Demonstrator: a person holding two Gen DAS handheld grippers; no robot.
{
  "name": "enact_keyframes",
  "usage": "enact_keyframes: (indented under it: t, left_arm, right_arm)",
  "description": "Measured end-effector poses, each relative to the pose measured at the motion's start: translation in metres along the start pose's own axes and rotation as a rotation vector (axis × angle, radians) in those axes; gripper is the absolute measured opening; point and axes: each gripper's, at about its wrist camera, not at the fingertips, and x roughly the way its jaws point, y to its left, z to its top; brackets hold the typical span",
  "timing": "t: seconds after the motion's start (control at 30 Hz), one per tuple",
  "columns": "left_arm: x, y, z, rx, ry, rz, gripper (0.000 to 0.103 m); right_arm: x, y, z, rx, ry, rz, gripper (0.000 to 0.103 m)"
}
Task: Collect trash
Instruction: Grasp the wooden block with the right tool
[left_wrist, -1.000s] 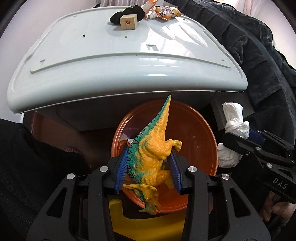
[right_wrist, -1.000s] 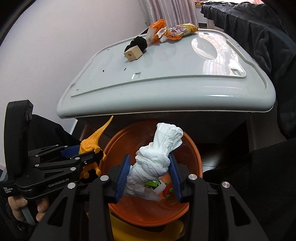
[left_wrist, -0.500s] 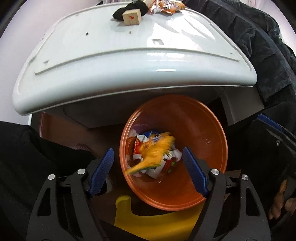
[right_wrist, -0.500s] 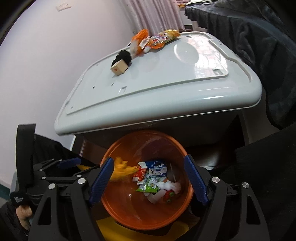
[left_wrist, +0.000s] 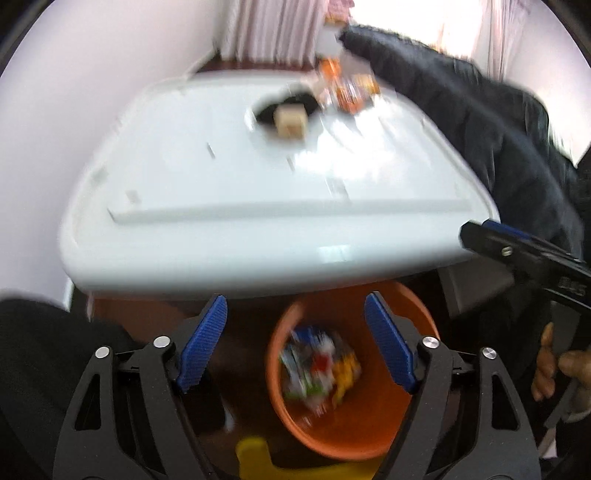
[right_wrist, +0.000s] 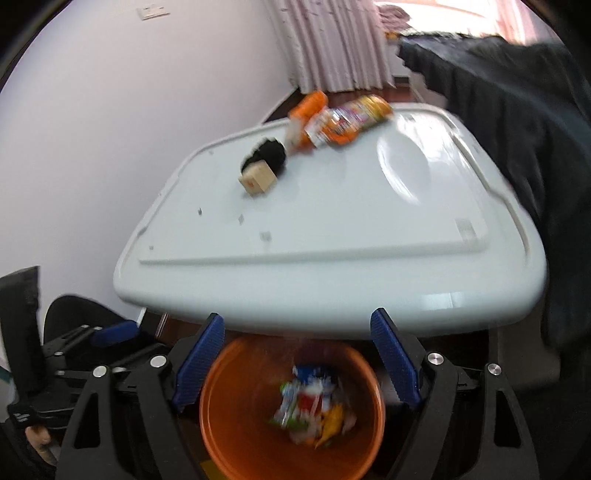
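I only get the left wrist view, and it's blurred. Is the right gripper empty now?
Observer: Yes. The right gripper has just been opening, and nothing is between its jaws above the orange bin.
Operator: How many packets are left on the white lid?
Observer: Two, touching: an orange packet and a printed packet, at the far end of the lid.
Operator: Anything on the wall?
Observer: A white wall plate, high on the left.
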Motion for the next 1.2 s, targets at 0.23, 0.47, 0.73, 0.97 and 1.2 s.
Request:
enact_keyframes:
  t: [0.23, 0.47, 0.73, 0.97, 1.2]
  left_arm:
    - [-0.009, 0.041, 0.046, -0.052, -0.172, 0.103, 0.083]
    - [0.000, 0.073, 0.036, -0.166, -0.169, 0.121, 0.083]
    - [-0.003, 0.085, 0.028, -0.221, -0.178, 0.084, 0.083]
    - [-0.005, 0.084, 0.027, -0.212, -0.183, 0.090, 0.083]
    - [-0.006, 0.065, 0.031, -0.116, -0.196, 0.114, 0.083]
  right_arm:
    - [0.065, 0.041, 0.071, -0.092, -0.058, 0.005, 0.080]
    - [0.154, 0.071, 0.107, -0.105, 0.001, -0.073, 0.080]
    - [0.204, 0.069, 0.123, 0.055, 0.023, -0.201, 0.056]
    - [0.192, 0.073, 0.117, 0.002, 0.004, -0.228, 0.035]
    - [0.124, 0.045, 0.086, -0.032, -0.008, -0.062, 0.035]
